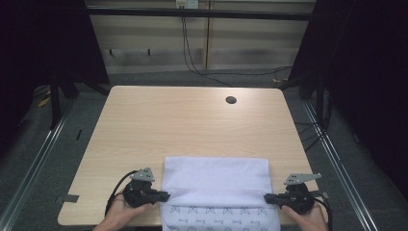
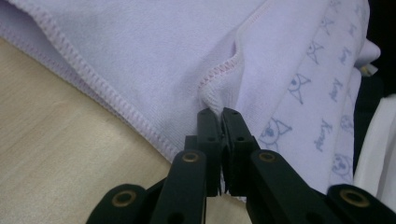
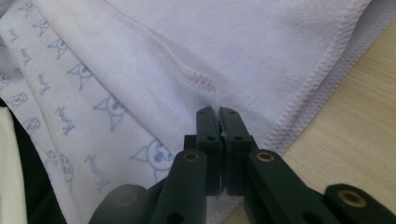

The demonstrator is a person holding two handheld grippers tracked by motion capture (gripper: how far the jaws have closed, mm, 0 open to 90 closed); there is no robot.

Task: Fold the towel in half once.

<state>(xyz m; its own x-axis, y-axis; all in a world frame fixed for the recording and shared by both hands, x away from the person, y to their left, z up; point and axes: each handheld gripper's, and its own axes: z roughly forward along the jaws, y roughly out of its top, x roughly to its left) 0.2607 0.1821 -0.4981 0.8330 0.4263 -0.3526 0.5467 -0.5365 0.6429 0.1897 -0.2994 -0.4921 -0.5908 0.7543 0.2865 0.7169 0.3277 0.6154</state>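
Item 1: towel. Pale lilac-white cloth, soft short pile, overlocked stitched hems. It lies in the lower centre of the high view, on the near part of the table, its front portion hanging over the near edge. A band printed with small blue cat-face motifs and script runs along the lower part. An upper layer lies folded over, its hem crossing from side to side; held at both ends of this hem, it is apparently pinched for a fold or a lift.

Item 2: left gripper. Black, two-jawed, grey three-cornered plate on top, lower left of the high view. In the left gripper view its jaws stand closed on a puckered hem corner of the towel.

Item 3: right gripper. Same pattern, lower right of the high view. In the right gripper view the jaws are pressed together at the towel's edge; cloth seems caught between them, though the nip itself is hidden.

Item 4: table. Light wood-grain laminate, rounded corners, with a round cable hole at upper right.
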